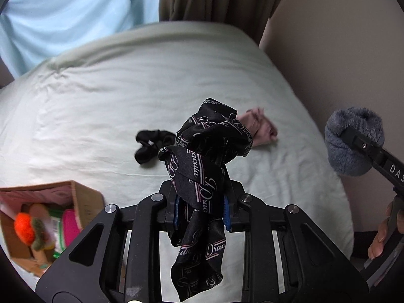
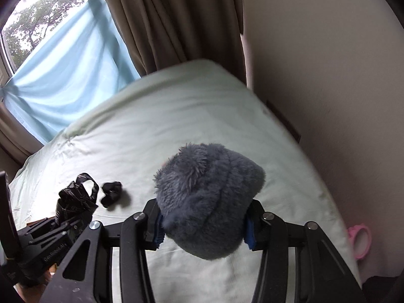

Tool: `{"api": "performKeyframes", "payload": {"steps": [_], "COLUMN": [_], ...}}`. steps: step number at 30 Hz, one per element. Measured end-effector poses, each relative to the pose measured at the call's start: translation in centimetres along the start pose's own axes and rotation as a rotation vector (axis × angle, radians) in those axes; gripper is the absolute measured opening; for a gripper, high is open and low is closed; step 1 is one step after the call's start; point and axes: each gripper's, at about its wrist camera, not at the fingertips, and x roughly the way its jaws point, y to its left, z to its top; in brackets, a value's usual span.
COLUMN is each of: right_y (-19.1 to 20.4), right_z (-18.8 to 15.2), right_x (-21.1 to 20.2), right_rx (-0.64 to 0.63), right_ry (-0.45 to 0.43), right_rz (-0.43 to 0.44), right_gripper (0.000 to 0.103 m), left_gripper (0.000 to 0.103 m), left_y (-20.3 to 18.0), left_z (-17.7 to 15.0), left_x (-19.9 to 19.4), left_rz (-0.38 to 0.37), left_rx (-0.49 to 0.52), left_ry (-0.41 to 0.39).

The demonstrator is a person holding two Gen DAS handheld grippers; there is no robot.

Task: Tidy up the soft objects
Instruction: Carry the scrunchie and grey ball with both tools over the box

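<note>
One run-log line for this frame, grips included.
left hand-held gripper: shut on black scarf | right hand-held gripper: shut on grey furry hat | on bed: black socks, pink cloth

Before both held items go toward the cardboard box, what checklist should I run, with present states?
1. Left tool shut on black printed scarf: ok.
2. Right tool shut on grey fuzzy hat: ok.
3. Scarf tail hanging free, could snag: not ok.
4. Cardboard box open: ok.
5. Room left in box: cannot tell.
6. Black sock and pink cloth still on bed: not ok.
</note>
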Motion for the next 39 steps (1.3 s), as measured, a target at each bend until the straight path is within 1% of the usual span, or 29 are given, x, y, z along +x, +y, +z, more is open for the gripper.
{"api": "performKeyframes", "payload": {"steps": [2, 4, 7, 10, 12, 17, 22, 25, 29, 34, 39], "right_y": [0.9, 2.3, 4.5, 7.0, 9.0, 15.1, 21.4, 25.5, 29.5, 34.5, 38.2], "right_z": [0.6, 1.1, 1.7, 1.8, 1.6, 0.1, -1.6, -3.1, -4.7, -6.5, -8.3], "right_x": [-2.4, -5.0, -8.6, -11.4, -13.2, -16.7, -17.8, -17.3, -15.8, -13.1, -10.0], "right_rx": [-0.006, -0.026, -0.05, -0.065, -0.078, -0.131, -0.185, -0.224, -0.256, -0.295, -0.322], "right_ry": [-0.02, -0.042, -0.07, -0.082, -0.089, -0.097, -0.078, -0.054, -0.022, 0.031, 0.122], "right_rz": [-0.003, -0.013, -0.014, 0.011, 0.035, 0.095, 0.157, 0.188, 0.211, 0.207, 0.223], "right_gripper": [0.044, 0.044, 0.044, 0.044, 0.044, 0.044, 0.044, 0.044, 0.044, 0.044, 0.044], "left_gripper": [0.021, 0.021, 0.021, 0.022, 0.021, 0.021, 0.021, 0.022, 0.021, 0.022, 0.021], "left_y": [0.2, 1.0, 2.2, 3.8, 4.9, 9.8, 15.2, 18.6, 23.1, 28.4, 33.0], "left_z": [0.2, 0.6, 1.1, 0.8, 0.6, -1.0, -3.0, -4.2, -5.7, -7.4, -9.0], "left_x": [-2.8, -6.1, -9.9, -13.9, -15.7, -20.2, -23.3, -24.2, -24.4, -22.9, -20.4], "left_rz": [-0.009, -0.02, -0.022, 0.0, 0.009, 0.032, 0.065, 0.091, 0.107, 0.123, 0.151], "left_rx": [-0.006, -0.016, -0.019, -0.013, -0.023, -0.064, -0.103, -0.12, -0.151, -0.172, -0.244], "left_ry": [-0.023, -0.053, -0.085, -0.115, -0.123, -0.142, -0.15, -0.145, -0.124, -0.07, -0.005]}}
